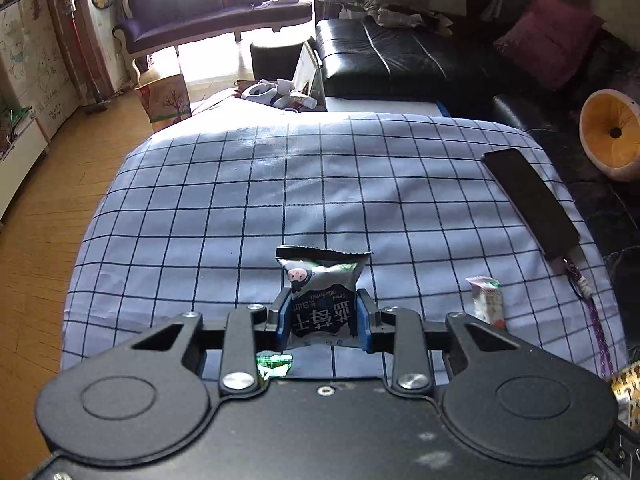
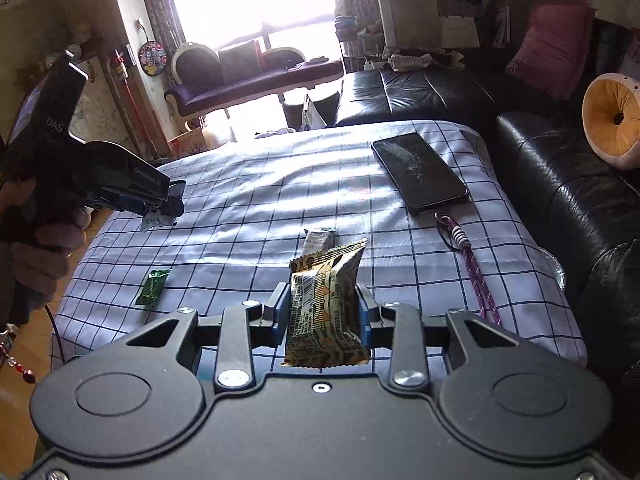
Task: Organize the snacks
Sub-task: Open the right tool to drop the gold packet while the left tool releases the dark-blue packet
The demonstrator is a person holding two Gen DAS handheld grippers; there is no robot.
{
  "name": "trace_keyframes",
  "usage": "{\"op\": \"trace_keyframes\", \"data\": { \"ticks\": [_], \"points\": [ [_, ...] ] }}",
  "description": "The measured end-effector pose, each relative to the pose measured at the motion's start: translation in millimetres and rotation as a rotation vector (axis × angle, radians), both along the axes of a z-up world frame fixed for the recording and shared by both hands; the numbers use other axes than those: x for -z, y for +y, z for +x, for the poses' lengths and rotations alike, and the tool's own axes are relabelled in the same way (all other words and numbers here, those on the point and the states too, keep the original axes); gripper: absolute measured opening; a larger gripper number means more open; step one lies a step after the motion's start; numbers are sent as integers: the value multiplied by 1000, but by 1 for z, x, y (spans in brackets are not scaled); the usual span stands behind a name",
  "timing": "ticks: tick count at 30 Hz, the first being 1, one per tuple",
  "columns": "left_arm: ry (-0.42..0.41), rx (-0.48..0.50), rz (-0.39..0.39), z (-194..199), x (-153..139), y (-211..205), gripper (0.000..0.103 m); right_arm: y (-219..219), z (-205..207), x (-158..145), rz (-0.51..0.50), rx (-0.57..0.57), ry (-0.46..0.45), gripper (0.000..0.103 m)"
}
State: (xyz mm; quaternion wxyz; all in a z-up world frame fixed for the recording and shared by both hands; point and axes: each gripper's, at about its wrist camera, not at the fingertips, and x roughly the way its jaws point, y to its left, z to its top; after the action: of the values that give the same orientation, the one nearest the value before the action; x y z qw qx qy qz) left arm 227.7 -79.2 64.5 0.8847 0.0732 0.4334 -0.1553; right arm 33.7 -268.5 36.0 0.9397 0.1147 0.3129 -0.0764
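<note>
My left gripper (image 1: pixel 323 312) is shut on a grey snack packet with a cartoon sheep (image 1: pixel 322 288), held upright above the checked tablecloth (image 1: pixel 240 200). From the right wrist view the left gripper (image 2: pixel 166 204) hangs at the left with that grey packet (image 2: pixel 158 220) in its jaws. My right gripper (image 2: pixel 322 308) is shut on a yellow and black snack packet (image 2: pixel 326 312), held upright over the cloth. A green packet (image 2: pixel 152 286) lies on the cloth at the left, and its glint shows as a green packet (image 1: pixel 274 362) under my left gripper. A white packet (image 1: pixel 486 304) lies to the right; the white packet (image 2: pixel 318 240) peeks out behind the yellow one.
A black phone (image 2: pixel 420 172) with a purple braided strap (image 2: pixel 476 276) lies on the cloth at the right; the phone (image 1: pixel 532 200) sits near the table's right edge. A black leather sofa (image 2: pixel 560 168) borders the right side. A person's hand (image 2: pixel 40 248) holds the left gripper.
</note>
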Motion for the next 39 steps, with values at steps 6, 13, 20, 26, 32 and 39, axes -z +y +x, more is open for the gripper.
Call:
{"op": "trace_keyframes", "data": {
  "ticks": [6,13,20,26,32,39],
  "points": [
    [-30,61,-2,-77,-29,25,32,27,-33,-20,-15,-34,-28,43],
    [-45,95,1,-153,-36,54,32,55,-62,-26,15,-63,-28,43],
    [-38,55,6,-204,-18,83,32,68,-78,-17,116,-76,20,43],
    [33,-4,-17,-217,6,101,32,77,-85,-7,118,-67,73,43],
    [26,-53,10,-224,21,102,31,82,-85,-2,84,-52,99,43],
    [-25,-66,50,-217,18,90,31,82,-82,3,95,-53,118,43]
  ]
}}
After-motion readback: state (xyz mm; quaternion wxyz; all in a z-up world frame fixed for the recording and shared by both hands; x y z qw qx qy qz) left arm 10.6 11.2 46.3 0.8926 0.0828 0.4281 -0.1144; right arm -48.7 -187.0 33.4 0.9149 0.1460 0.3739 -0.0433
